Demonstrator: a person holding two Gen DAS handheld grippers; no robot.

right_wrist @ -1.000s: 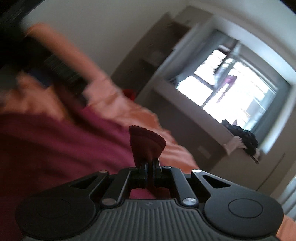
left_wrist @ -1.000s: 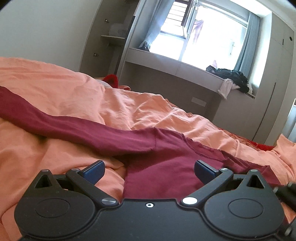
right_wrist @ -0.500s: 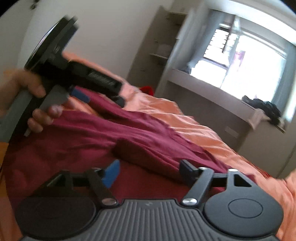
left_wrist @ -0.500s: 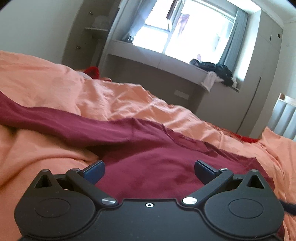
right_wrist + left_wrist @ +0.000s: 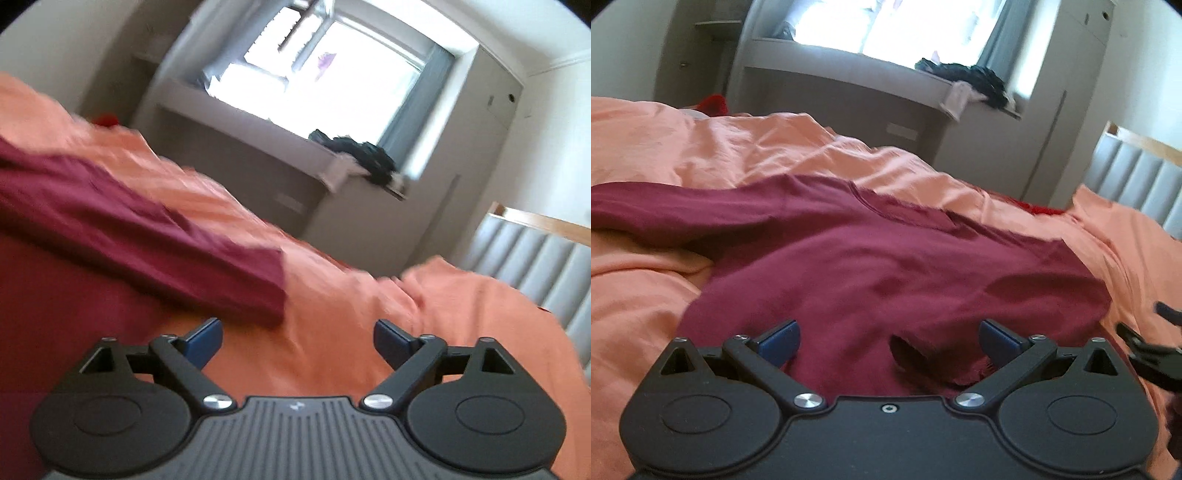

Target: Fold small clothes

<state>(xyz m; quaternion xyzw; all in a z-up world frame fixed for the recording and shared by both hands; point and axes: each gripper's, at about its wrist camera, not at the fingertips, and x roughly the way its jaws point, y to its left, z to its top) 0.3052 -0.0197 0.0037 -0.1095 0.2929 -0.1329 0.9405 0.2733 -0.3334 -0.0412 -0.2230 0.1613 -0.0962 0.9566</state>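
Left view first. My left claw (image 5: 888, 341) is spread wide with nothing in it. The red shirt (image 5: 886, 266) lies flat on the orange bed (image 5: 646, 295), right under the claw. One sleeve (image 5: 665, 214) runs far out to the left. A bit of cloth is bunched up near the claw, between the blue pads (image 5: 777, 339). At the right edge I see a dark part of my other tool, but it is too cut off to read.

Right view now — it is blurry. My right claw (image 5: 297, 341) has just been opening and stands spread with nothing between its fingers. It hangs over bare bed (image 5: 443, 314), just beside the shirt's (image 5: 55, 295) folded sleeve (image 5: 207, 266).

What could go wrong? I think the left claw might pinch only that bump and drag the whole shirt crooked. The long left sleeve is not folded in yet — if I pull too fast, it may twist under the shirt.
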